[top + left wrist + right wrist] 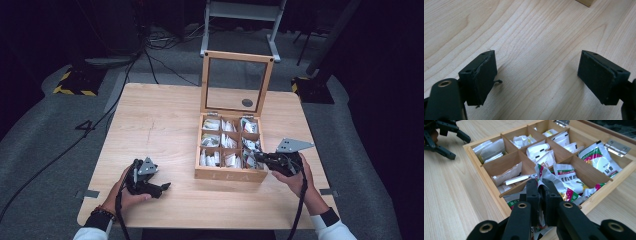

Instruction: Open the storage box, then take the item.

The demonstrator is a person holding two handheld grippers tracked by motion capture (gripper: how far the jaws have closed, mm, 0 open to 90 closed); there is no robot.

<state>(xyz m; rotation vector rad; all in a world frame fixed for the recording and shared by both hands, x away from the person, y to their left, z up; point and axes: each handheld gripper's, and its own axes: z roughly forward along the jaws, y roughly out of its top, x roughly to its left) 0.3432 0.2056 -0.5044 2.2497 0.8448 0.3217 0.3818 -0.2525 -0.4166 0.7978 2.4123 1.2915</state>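
Right gripper view: my right gripper (541, 195) pinches a packet (543, 175) at frame centre, over the box (486, 180) front cell; left gripper (536, 80) jaws spread over bare table (529, 32)

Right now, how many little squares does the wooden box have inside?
9, in three rows of three inside the wooden box: three along the front wall, three across the middle, three by the hinged lid. All hold packets; the right gripper partly covers the front right one.
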